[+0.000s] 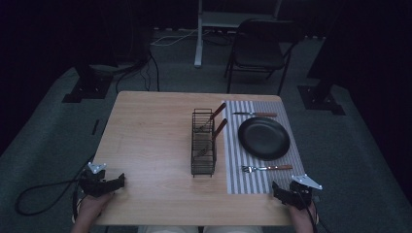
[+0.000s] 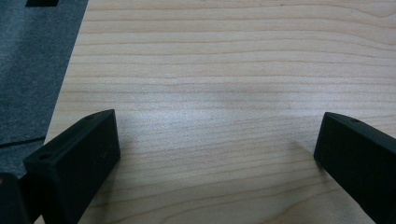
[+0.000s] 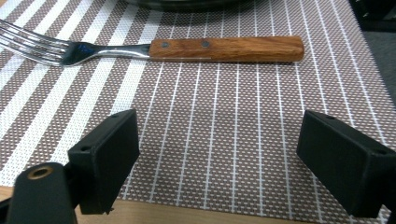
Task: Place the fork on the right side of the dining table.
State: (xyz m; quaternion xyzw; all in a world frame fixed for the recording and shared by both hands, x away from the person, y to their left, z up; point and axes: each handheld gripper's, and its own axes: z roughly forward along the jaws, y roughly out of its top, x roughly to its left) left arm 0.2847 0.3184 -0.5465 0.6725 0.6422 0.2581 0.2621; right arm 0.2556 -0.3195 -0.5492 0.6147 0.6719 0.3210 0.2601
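Note:
A fork point(image 1: 266, 168) with a wooden handle lies on the striped placemat point(image 1: 235, 167), just in front of the black plate point(image 1: 264, 138). In the right gripper view the fork point(image 3: 226, 48) lies crosswise ahead of the jaws. My right gripper point(image 1: 278, 190) rests open at the mat's near edge, short of the fork, nothing between its jaws point(image 3: 217, 154). A knife point(image 1: 255, 114) lies behind the plate. A black wire caddy point(image 1: 203, 143) holds two more wooden-handled utensils. My left gripper point(image 1: 120, 181) sits open at the table's near left, over bare wood point(image 2: 217, 149).
The wooden table point(image 1: 145, 145) has bare room between the caddy and its left edge. Beyond the table stand a dark folding chair point(image 1: 260, 51) and stand bases on grey carpet. A cable point(image 1: 39, 191) trails from the left gripper off the table.

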